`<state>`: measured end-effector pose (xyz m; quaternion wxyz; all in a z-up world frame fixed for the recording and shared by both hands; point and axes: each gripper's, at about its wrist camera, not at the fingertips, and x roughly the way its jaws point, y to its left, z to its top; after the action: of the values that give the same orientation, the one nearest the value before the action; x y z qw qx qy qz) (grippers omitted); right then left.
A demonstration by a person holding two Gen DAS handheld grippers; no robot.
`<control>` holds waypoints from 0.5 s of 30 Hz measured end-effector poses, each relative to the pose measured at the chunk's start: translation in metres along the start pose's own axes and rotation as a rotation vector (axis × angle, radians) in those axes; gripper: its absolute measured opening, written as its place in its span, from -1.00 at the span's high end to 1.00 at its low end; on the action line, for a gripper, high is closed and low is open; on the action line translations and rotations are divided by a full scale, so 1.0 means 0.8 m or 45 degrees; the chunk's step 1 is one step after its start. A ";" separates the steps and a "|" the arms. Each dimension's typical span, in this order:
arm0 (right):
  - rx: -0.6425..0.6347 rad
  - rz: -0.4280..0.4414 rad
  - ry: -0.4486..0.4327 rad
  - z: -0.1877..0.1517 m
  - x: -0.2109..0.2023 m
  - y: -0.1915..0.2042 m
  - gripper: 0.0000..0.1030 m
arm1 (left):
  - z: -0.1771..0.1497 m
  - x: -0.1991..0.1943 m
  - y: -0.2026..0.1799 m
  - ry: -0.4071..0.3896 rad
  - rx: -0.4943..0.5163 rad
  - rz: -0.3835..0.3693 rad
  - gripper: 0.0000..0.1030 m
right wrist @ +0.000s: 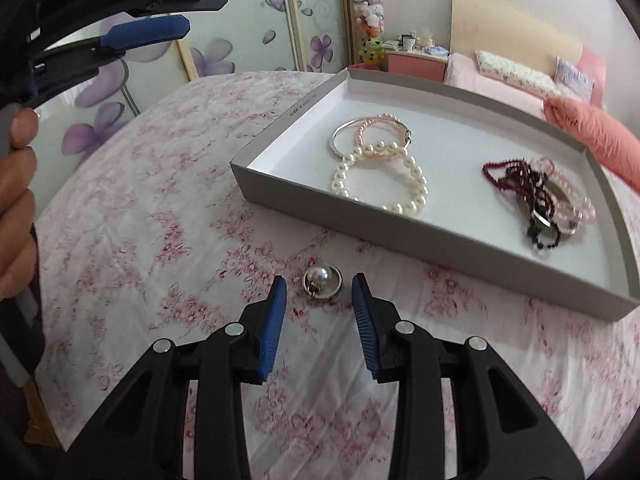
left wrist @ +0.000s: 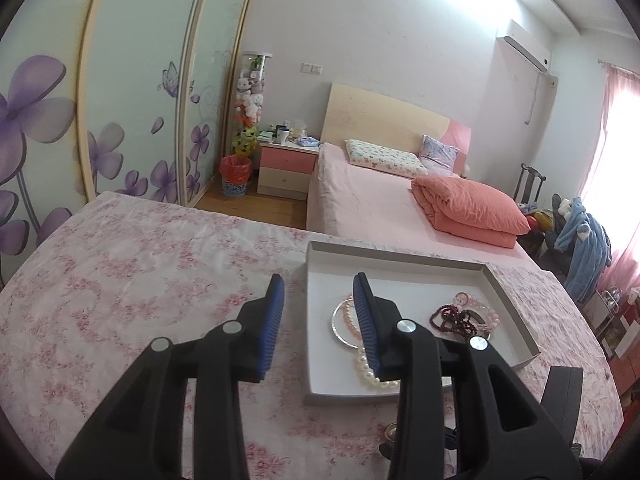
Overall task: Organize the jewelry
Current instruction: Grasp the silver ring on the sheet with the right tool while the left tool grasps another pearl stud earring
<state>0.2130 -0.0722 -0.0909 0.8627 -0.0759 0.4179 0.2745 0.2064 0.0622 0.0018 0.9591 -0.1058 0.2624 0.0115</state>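
A shallow grey tray (right wrist: 400, 236) with a white floor stands on the flowered tablecloth. In its left half lie a white pearl bracelet (right wrist: 416, 200), a silver bangle (right wrist: 340, 132) and a pink bead bracelet (right wrist: 380, 118). A tangle of dark red beads (right wrist: 496, 172) and pale pink bracelets (right wrist: 576, 208) fills the right half. In front of the tray a round pearl-and-metal piece (right wrist: 322, 283) rests on the cloth. My right gripper (right wrist: 319, 282) is open, its tips either side of that piece without touching it. My left gripper (left wrist: 318, 284) is open and empty above the tray's left wall (left wrist: 308, 320).
The round table (left wrist: 120, 280) wears a pink flowered cloth; its far edge drops to a wooden floor. Beyond it stand a pink bed (left wrist: 380, 200) and a nightstand (left wrist: 286, 168). A hand (right wrist: 16, 184) holds the left gripper (right wrist: 206, 12) at upper left of the right wrist view.
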 end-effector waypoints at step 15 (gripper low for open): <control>0.172 0.036 -0.144 -0.019 -0.046 -0.061 0.57 | -0.021 0.010 0.004 0.066 0.010 0.015 0.29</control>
<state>0.2110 -0.1336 -0.0773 0.8841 0.0042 0.3870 0.2618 0.2047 0.0614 -0.0167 0.9523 -0.1007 0.2877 0.0134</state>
